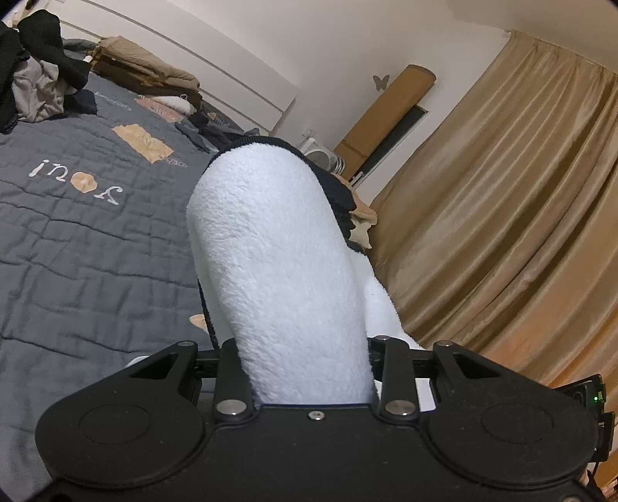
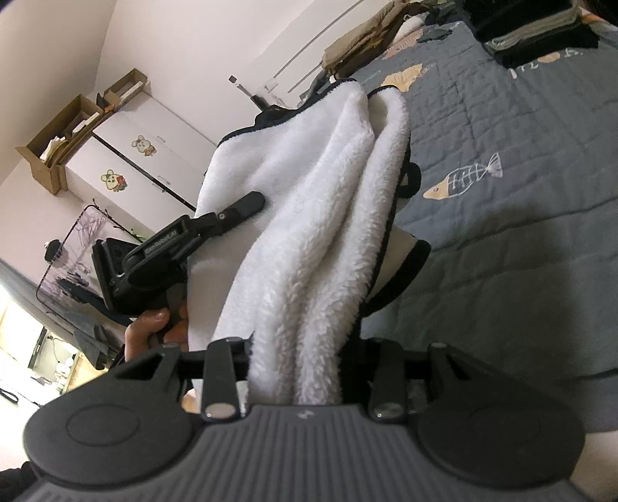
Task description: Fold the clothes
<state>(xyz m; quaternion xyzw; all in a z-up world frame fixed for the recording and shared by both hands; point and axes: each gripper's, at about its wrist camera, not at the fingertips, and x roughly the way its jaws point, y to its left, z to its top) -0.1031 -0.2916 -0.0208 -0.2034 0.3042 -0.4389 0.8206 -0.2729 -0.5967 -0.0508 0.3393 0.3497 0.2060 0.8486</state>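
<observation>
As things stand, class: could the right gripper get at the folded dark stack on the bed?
Probably not yet: the right gripper is shut on the white fleece garment, which it must release first; the folded dark stack lies far across the quilt.

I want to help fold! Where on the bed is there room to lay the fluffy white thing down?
The quilt is bare around the fish picture, beside the white fleece garment. It is crowded toward the headboard: a folded stack and loose clothes.

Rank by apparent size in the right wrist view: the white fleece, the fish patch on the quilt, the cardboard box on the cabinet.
1. White fleece, by far the largest, though it is nearest the camera.
2. Cardboard box.
3. Fish patch, only somewhat smaller than the box.
</observation>
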